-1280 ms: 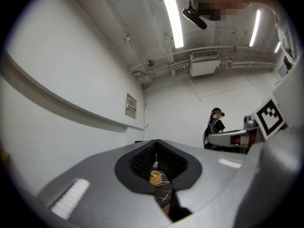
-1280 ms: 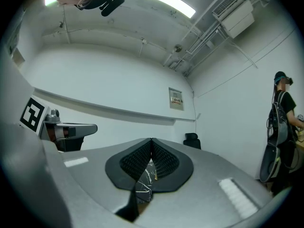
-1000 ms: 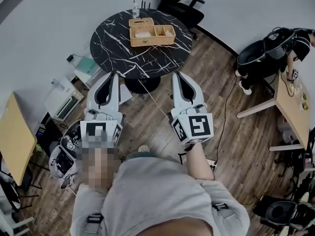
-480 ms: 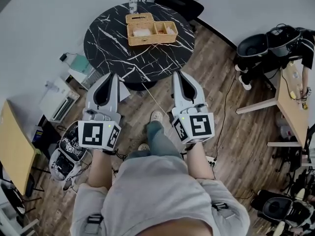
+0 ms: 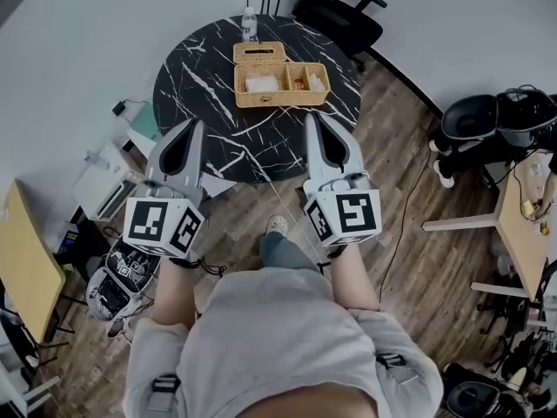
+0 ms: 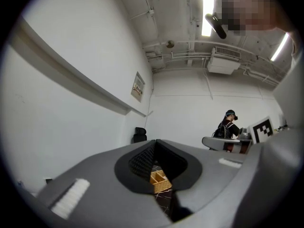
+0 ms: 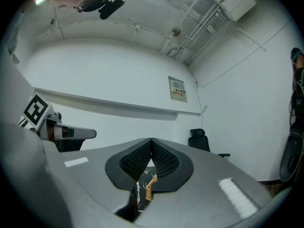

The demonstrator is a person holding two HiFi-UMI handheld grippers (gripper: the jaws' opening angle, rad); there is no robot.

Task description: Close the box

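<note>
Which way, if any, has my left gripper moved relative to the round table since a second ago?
Yes, forward. The left gripper reached only the near edge of the round table; now its tip overlaps the tabletop in the head view.

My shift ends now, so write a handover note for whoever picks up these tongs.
Left tongs: shut, empty, held short of the box.
Right tongs: shut, empty, alongside.
Wicker box sits on the far side of the table, lid open behind it, compartments showing.
Done: nothing on the box yet.
Left: reach in, swing the lid over, press shut.
</note>
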